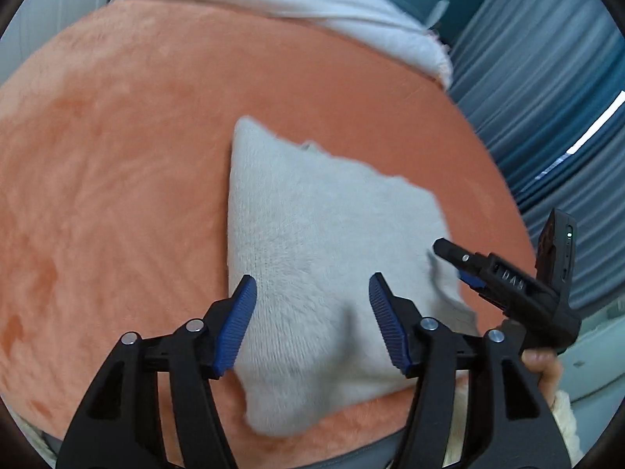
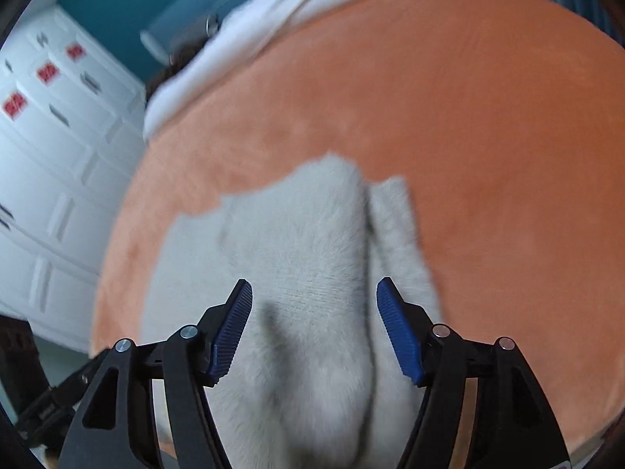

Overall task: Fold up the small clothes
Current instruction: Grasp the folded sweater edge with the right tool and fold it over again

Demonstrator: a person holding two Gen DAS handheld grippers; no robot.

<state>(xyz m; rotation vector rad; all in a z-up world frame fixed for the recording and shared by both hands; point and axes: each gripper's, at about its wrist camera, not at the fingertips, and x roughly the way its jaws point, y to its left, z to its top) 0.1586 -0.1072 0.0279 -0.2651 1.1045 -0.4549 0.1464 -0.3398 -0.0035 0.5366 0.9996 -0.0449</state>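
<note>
Both hand-held grippers (image 1: 312, 320) (image 2: 314, 328) hover, jaws apart, over the grey garment (image 1: 324, 258).

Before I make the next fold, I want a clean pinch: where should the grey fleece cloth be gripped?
Probably the free corner of the grey fleece cloth nearest the right gripper, coming in low from that side. That edge overlaps loosely and offers something to pinch.

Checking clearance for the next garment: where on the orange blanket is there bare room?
Bare orange blanket runs left of the grey garment, and beyond it up to the white cloth. It is crowded at the garment's near right edge, beside the right gripper.
</note>
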